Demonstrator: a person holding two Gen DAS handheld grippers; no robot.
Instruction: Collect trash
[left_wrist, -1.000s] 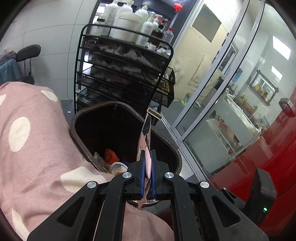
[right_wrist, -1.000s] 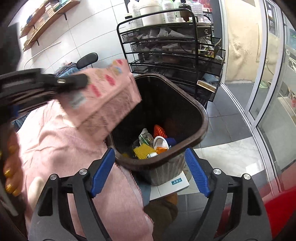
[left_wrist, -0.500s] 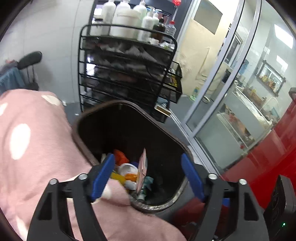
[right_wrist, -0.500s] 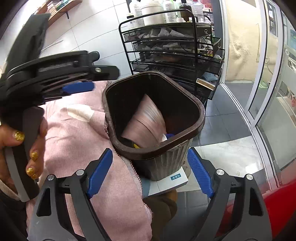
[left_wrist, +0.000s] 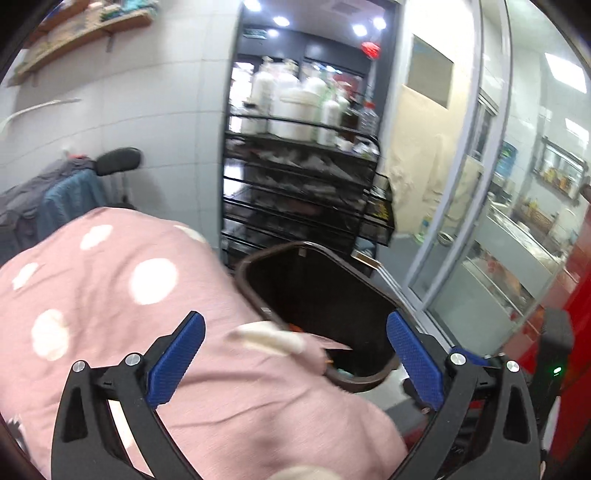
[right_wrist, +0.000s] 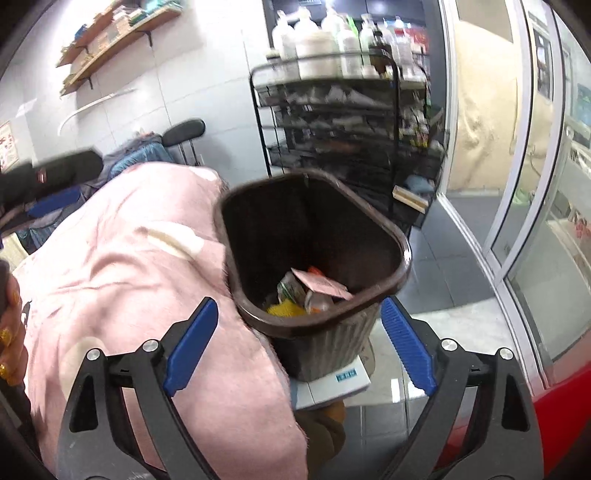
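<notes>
**Both grippers empty above a bin of trash**

Nearest in the left wrist view, the left hand-held gripper (left_wrist: 295, 354) is released, its blue-padded fingers (left_wrist: 176, 357) spread wide with nothing between them. In the right wrist view, the right hand-held gripper (right_wrist: 297, 341) is likewise spread apart and empty.

Just beyond lies a pink blanket with white spots (right_wrist: 122, 266), filling the near left. Touching its right edge stands a dark brown trash bin (right_wrist: 400, 240), set on a white scale (right_wrist: 332, 387). Inside the bin, a pink packet (right_wrist: 321, 284) lies on top of mixed trash (yellow and orange scraps show beneath it).

Farther back, a black wire rack (right_wrist: 354, 129) carries white bottles (right_wrist: 317, 44). Glass doors (right_wrist: 524, 206) run along the right.
</notes>
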